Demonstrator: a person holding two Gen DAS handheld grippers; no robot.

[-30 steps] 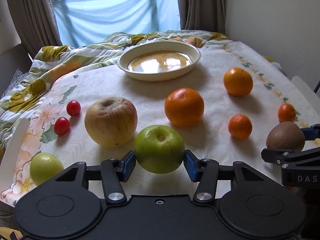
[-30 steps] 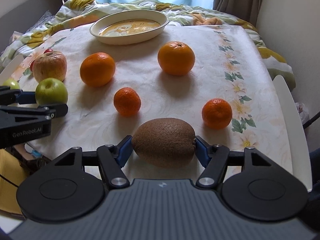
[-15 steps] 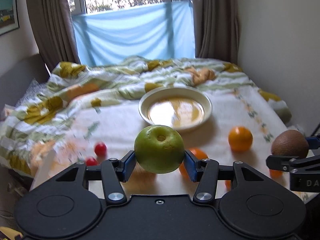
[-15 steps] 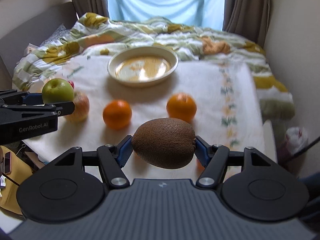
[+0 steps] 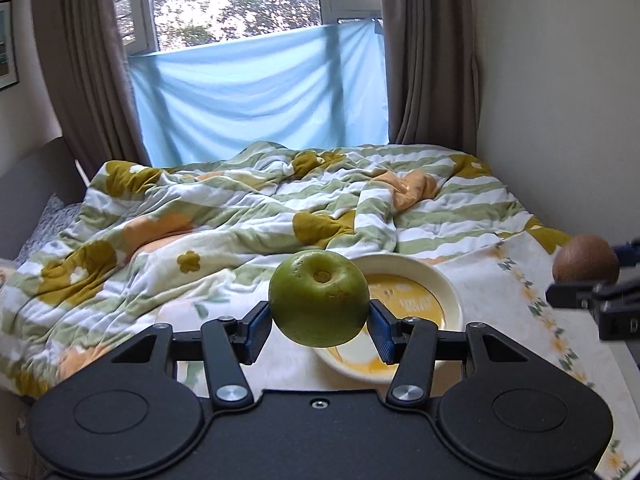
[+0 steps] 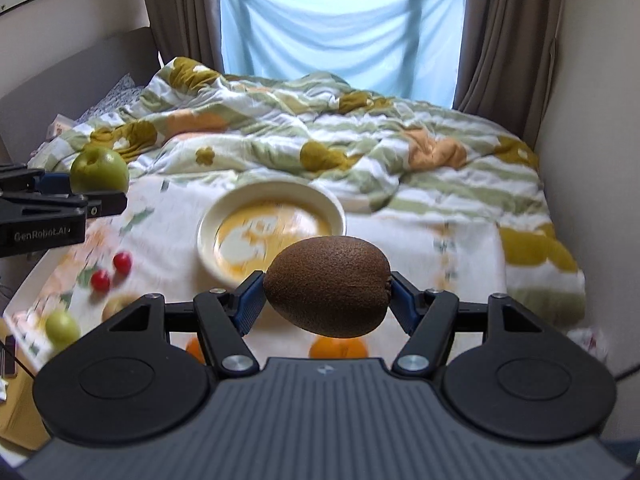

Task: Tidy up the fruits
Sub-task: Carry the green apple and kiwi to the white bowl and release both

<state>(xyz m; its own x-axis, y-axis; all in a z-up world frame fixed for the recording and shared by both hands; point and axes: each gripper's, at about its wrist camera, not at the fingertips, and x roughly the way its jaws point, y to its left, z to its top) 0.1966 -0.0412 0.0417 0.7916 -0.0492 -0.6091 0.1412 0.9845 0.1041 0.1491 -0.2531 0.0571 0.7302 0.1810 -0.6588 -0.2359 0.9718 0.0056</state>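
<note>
My left gripper [image 5: 319,326] is shut on a green apple [image 5: 319,298], held in the air just in front of the cream bowl [image 5: 444,284]. My right gripper [image 6: 326,304] is shut on a brown kiwi [image 6: 328,286], also lifted, with the bowl [image 6: 332,208] beyond it. The kiwi [image 5: 586,258] shows at the right edge of the left wrist view. At the left of the right wrist view the green apple [image 6: 99,169] sits in the left gripper [image 6: 92,196]. The bowl holds no fruit.
On the flowered cloth [image 6: 460,248] lie two small red fruits [image 6: 110,272], a small green fruit [image 6: 62,326], a yellowish apple [image 6: 116,306] and oranges [image 6: 338,347] partly hidden under the right gripper. A rumpled quilt [image 5: 240,216] lies behind the bowl, a wall on the right.
Both grippers have risen off the cloth with their fruits and moved toward the bowl. The fruits on the cloth have dropped low or out of the views.
</note>
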